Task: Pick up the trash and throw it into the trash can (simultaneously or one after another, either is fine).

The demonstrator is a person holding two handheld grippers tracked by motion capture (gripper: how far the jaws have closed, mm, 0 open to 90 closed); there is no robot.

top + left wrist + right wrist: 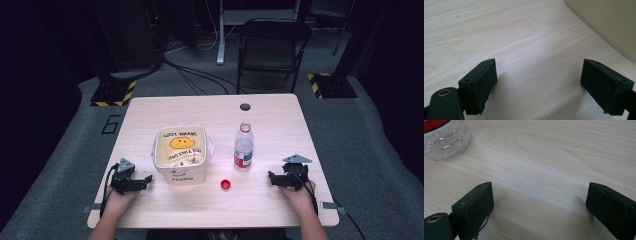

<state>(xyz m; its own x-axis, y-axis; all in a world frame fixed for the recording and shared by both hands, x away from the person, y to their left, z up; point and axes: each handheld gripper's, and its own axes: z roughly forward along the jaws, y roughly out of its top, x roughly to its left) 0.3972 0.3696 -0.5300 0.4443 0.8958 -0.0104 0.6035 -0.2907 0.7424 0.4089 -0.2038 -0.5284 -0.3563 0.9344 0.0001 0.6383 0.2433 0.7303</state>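
While both grippers rest wide, empty, we judge the uncapped bottle light, slippery, spillable; grip mid-label.

Table: pale wood-grain top, smooth, matt with faint sheen. Bottle: clear glossy plastic, ridged base (red label, glossy). Cap: red plastic. Bucket: cream plastic, smooth, lined with thin translucent film. Left gripper, right gripper: matt black, rubbery-looking pads.
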